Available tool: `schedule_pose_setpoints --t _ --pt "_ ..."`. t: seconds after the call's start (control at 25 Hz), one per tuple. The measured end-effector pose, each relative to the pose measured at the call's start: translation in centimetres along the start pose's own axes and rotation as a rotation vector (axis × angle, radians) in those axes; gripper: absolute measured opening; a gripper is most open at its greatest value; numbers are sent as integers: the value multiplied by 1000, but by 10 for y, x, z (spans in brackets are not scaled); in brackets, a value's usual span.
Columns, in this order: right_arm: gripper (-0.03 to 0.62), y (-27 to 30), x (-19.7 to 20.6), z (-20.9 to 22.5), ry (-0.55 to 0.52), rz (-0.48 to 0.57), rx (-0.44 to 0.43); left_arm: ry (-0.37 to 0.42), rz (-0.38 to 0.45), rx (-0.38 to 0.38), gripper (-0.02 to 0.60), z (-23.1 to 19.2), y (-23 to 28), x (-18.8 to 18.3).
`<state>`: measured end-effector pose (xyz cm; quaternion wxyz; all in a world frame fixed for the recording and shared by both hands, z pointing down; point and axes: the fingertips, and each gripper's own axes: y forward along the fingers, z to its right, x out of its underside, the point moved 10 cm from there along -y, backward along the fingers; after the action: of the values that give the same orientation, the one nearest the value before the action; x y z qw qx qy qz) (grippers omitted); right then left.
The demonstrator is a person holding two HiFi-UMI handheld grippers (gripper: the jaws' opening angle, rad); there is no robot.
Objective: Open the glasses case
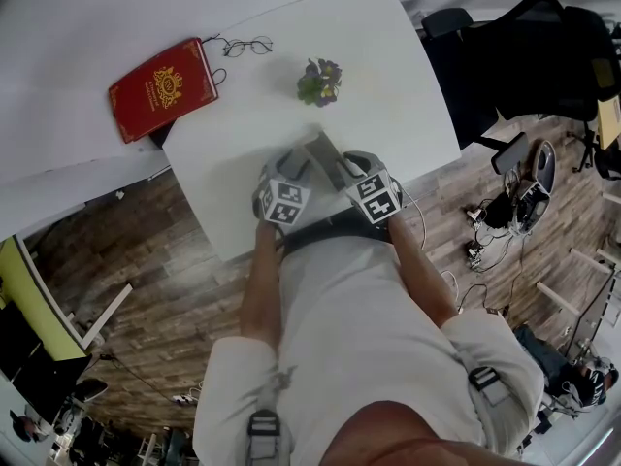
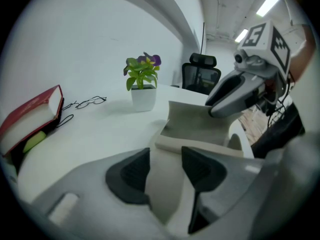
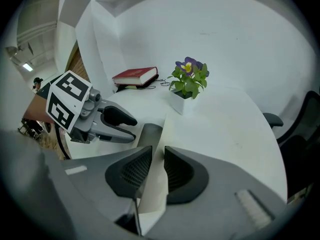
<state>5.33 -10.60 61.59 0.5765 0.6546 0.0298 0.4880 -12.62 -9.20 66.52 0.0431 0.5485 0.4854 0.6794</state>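
My left gripper [image 2: 165, 153] has its jaws closed on the body of the glasses case [image 2: 192, 121] at the bench's [image 1: 388, 66] near edge. My right gripper [image 3: 158, 151] pinches the raised flap, jaws narrow. Beyond stand a potted plant [image 1: 319, 82], then a red book [image 1: 162, 87].

No legible text, brand or number found in any view. The red book [image 1: 163, 87], upper left of the head view, carries a gold crest and gold print on its cover, too small to read. The marker cubes [image 1: 287, 202], centre frame, show black-and-white square patterns only.
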Motion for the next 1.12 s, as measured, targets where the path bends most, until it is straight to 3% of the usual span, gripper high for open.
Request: schedule_pose_setpoints --t 1.12 --pt "37 -1 3 14 44 -5 35 4 8 -11 201 -1 0 -1"
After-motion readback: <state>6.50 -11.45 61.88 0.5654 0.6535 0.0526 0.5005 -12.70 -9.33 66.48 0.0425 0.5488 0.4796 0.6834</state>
